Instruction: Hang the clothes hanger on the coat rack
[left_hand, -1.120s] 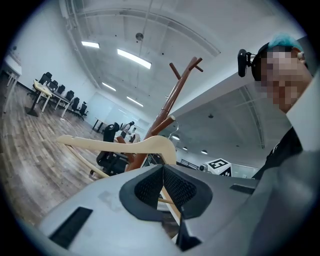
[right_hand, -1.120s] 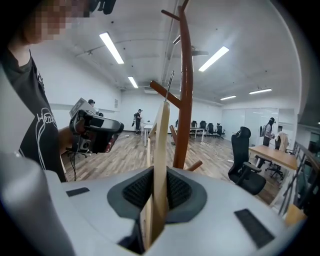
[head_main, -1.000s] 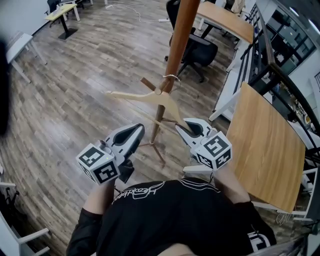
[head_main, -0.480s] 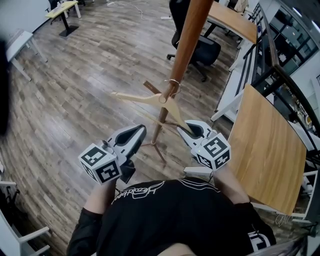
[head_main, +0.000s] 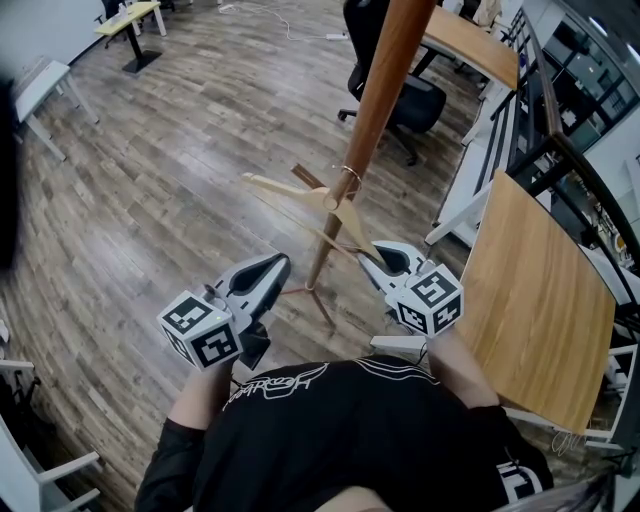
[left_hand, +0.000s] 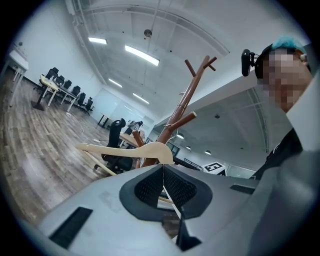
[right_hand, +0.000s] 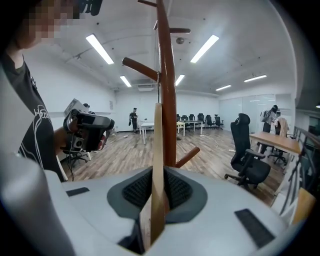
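Observation:
A pale wooden hanger (head_main: 300, 193) hangs beside the brown coat rack pole (head_main: 385, 80). Its wire hook (head_main: 347, 172) lies against the pole by a short peg (head_main: 308, 177); whether it rests on the peg I cannot tell. My right gripper (head_main: 372, 255) is shut on the hanger's right arm, and that arm (right_hand: 158, 150) stands on edge between the pads in the right gripper view, with the pole (right_hand: 167, 100) just behind. My left gripper (head_main: 280, 263) hovers lower left of the hanger, shut with nothing in it. The left gripper view shows the hanger (left_hand: 125, 149) above the closed jaws (left_hand: 162, 167).
A wooden-topped desk (head_main: 530, 290) stands close on the right, and a black office chair (head_main: 405, 95) sits behind the pole. The rack's feet (head_main: 315, 300) spread on the wood floor between my hands. A second desk (head_main: 465, 40) is further back, and white tables (head_main: 40, 85) stand far left.
The hanger has swung a little, its left tip coming in toward the pole, and the hook sits lower along the pole. Both grippers stay as they were.

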